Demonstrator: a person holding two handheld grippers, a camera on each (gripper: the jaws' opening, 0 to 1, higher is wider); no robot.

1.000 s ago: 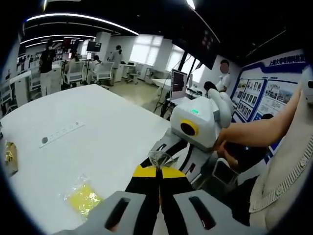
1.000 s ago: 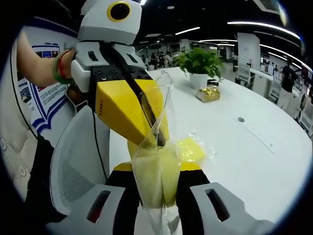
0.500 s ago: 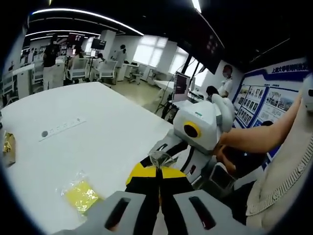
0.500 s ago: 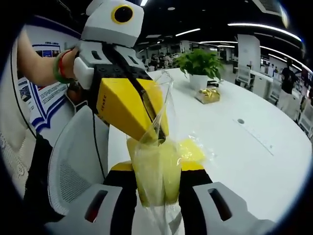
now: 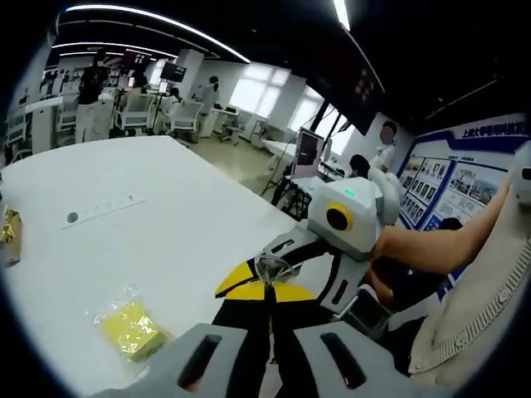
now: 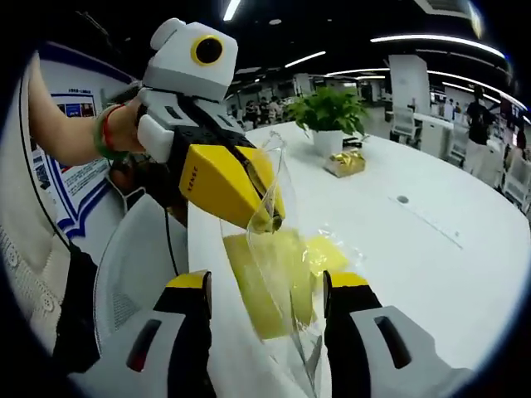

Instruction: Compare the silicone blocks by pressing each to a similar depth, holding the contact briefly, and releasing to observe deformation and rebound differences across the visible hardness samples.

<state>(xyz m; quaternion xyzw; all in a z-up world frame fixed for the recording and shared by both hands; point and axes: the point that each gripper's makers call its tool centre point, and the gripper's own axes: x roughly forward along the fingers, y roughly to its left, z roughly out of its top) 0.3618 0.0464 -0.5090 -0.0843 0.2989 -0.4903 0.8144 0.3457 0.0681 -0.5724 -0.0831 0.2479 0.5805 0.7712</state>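
We see our left gripper clamped on the clear bag holding a yellow silicone block, hanging between our right gripper's spread-apart jaws above the tabletop

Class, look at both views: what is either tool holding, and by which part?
The left tool pinches the clear bag with the yellow block by its top edge. The right tool is open, holding nothing.

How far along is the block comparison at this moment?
Done: no finished press is evident. In hand: left tongs pinch the clear bag, its yellow block hanging between the open right tongs. Left: pressing it and the second bagged block on the table.
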